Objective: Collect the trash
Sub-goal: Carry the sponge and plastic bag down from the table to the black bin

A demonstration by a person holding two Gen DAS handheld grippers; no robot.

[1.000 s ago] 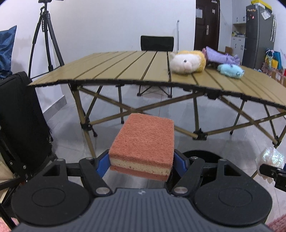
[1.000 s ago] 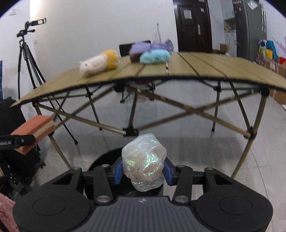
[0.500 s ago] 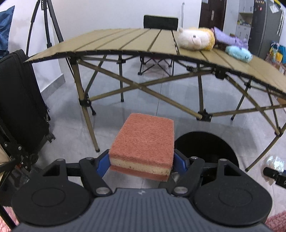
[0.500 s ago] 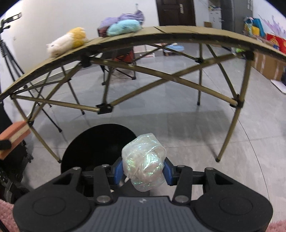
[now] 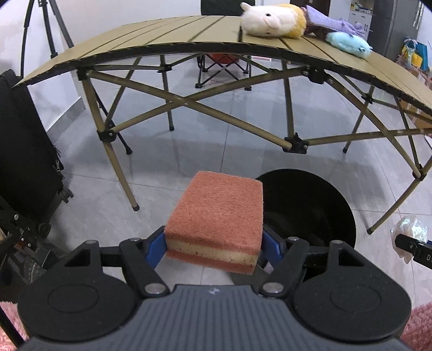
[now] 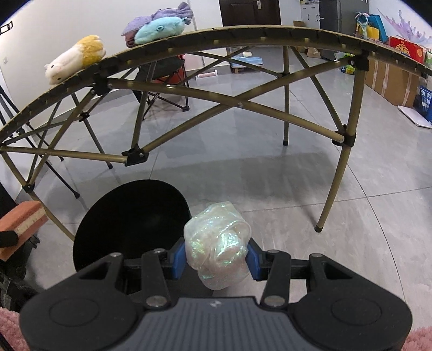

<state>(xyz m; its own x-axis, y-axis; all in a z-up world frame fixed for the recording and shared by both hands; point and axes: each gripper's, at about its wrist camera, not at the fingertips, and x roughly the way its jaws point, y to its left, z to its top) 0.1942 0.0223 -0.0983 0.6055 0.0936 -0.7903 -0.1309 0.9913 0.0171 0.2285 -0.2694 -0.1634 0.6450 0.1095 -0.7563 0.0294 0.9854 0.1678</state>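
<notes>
My left gripper (image 5: 213, 249) is shut on an orange sponge (image 5: 218, 213) with a yellow middle layer, held above the floor just left of a round black bin (image 5: 310, 205). In the right wrist view my right gripper (image 6: 216, 256) is shut on a crumpled ball of iridescent plastic wrap (image 6: 216, 240), just right of the same black bin (image 6: 129, 218). The sponge (image 6: 23, 224) shows at the left edge of the right wrist view, and the plastic wrap (image 5: 410, 235) at the right edge of the left wrist view.
A folding table (image 5: 172, 32) with crossed tan legs stands beyond the bin, carrying plush toys (image 5: 272, 19). A black suitcase (image 5: 24, 151) is at the left, a tripod (image 5: 35, 32) behind it. Boxes and bags (image 6: 391, 70) line the right wall. A folding chair (image 6: 162, 73) sits behind the table.
Both grippers have sunk and tilted downward, so the black bin's opening now shows fully below the table. Sponge and plastic wrap stay gripped as before.
</notes>
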